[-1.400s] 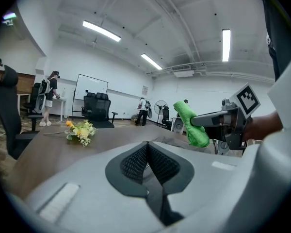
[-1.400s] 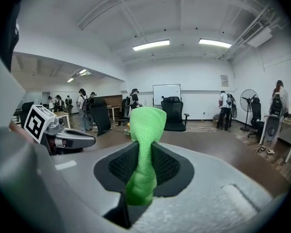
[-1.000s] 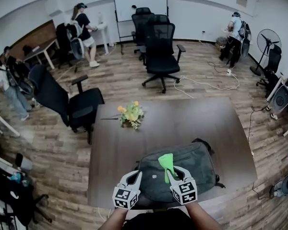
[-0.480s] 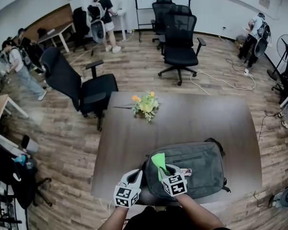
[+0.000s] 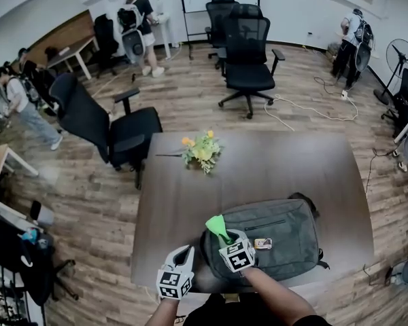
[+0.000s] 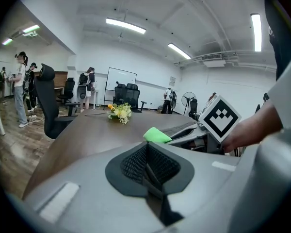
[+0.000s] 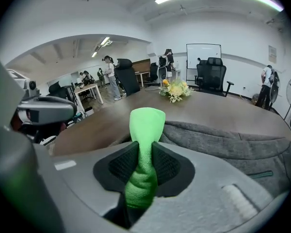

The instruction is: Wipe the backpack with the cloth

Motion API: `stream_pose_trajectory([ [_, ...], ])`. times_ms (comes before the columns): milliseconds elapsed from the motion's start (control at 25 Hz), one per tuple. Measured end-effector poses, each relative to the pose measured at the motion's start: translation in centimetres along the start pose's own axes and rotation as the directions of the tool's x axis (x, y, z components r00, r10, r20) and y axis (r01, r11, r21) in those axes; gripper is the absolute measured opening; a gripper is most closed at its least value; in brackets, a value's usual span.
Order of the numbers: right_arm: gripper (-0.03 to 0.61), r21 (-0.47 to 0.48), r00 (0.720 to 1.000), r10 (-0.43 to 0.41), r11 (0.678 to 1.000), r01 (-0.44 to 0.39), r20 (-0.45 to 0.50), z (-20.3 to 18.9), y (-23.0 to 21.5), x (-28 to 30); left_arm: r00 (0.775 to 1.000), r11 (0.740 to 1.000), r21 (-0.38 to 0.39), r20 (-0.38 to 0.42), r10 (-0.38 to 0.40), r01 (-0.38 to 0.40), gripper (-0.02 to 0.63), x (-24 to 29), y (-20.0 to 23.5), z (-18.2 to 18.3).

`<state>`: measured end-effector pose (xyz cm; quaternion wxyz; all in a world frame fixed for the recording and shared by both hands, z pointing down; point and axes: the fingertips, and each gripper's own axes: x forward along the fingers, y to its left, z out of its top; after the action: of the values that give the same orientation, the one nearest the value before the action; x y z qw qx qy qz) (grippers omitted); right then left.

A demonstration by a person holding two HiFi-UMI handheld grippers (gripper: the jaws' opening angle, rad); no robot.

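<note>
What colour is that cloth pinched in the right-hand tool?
Bright green; the cloth shows best in the right gripper view.

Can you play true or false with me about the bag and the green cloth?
1. The right gripper is pinching the green cloth. True.
2. The left gripper is holding the backpack. False: its jaws are shut with nothing between them, and it sits off the backpack's left end.
3. The backpack is lying on the floor. False: it lies on the brown table, near the person's edge.
4. There are yellow flowers on the table, farther away than the backpack. True.
</note>
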<state>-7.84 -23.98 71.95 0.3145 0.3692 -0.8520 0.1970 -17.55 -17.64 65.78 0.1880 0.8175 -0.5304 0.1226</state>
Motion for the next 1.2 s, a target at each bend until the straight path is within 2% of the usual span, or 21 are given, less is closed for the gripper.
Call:
stream_pose_trajectory([
  [400, 0.089, -0.097, 0.997, -0.070, 0.993, 0.067, -0.033, -0.6, -2.6, -1.1, 1.000, 0.999, 0.030, -0.002, -0.013, 0.013, 0.020, 0.4, -0.9, 0.5],
  [640, 0.087, -0.096, 0.986, -0.164, 0.983, 0.159, -0.041, -1.2, -5.7, -2.3, 1.000, 0.999, 0.029, -0.001, 0.017, -0.017, 0.019, 0.5, 0.4, 0.6],
  [760, 0.087, -0.065, 0.973, -0.223, 0.974, 0.219, -0.053, -2.2, -8.5, -3.5, 1.000, 0.999, 0.030, 0.004, 0.022, -0.022, 0.018, 0.9, 0.5, 0.6],
  [1000, 0.089, -0.037, 0.936, -0.343, 0.939, 0.341, -0.077, -2.9, -13.1, -5.9, 1.000, 0.998, 0.052, -0.001, -0.027, 0.027, 0.020, 2.3, -1.2, 1.0],
  [1200, 0.089, -0.112, 0.910, -0.406, 0.911, 0.396, -0.086, -3.3, -15.2, -7.3, 0.999, 0.996, 0.077, 0.004, -0.052, 0.052, 0.018, 3.1, -2.5, 1.5],
])
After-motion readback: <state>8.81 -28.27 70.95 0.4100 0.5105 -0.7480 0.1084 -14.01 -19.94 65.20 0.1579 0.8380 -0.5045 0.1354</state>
